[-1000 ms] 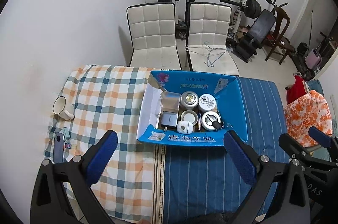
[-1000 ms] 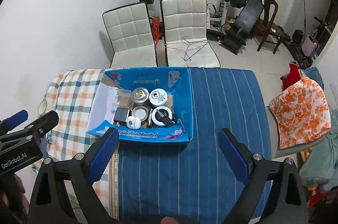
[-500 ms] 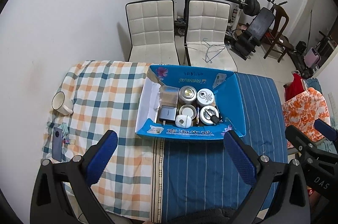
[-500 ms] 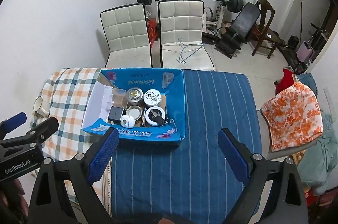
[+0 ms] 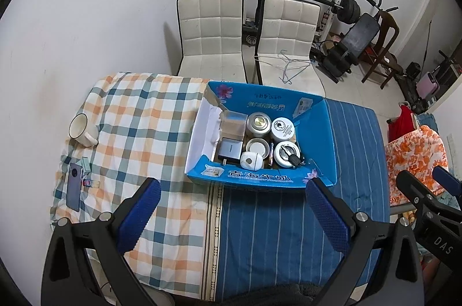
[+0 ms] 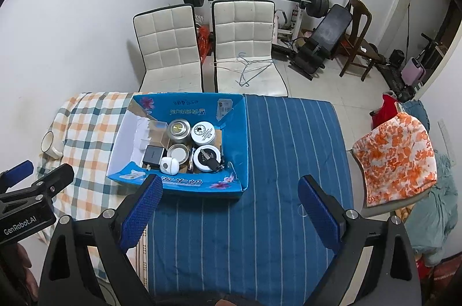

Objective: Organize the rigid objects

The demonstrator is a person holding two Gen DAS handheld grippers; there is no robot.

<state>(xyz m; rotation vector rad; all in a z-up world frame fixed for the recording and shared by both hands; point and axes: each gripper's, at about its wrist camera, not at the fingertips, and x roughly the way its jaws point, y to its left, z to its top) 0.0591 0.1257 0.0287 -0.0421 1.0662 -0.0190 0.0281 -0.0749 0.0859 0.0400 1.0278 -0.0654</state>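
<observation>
Jaws: left gripper (image 5: pixel 233 215) spread wide, nothing between them; right gripper (image 6: pixel 231 210) likewise spread wide and empty. Both held high above the table, well apart from everything on it.

Blue cardboard box (image 5: pixel 319 132): flaps open, standing where the checked cloth (image 5: pixel 138 115) meets the blue striped cloth (image 6: pixel 288 155).

Box contents:
- clear plastic case (image 5: pixel 234 123), far left;
- silver tin (image 5: pixel 259 123) and white labelled tin (image 5: pixel 283 128), far row;
- dark grey charger block (image 5: pixel 229 149), near left;
- small white rounded device (image 5: pixel 251 160), just beside it;
- open white-lined tin (image 5: pixel 257 146);
- white tin (image 5: pixel 286 153) with a black car key (image 5: pixel 294 160) lying on it.

On the checked cloth, well apart from the box: white mug (image 5: pixel 80 128), smartphone (image 5: pixel 74 187).
</observation>
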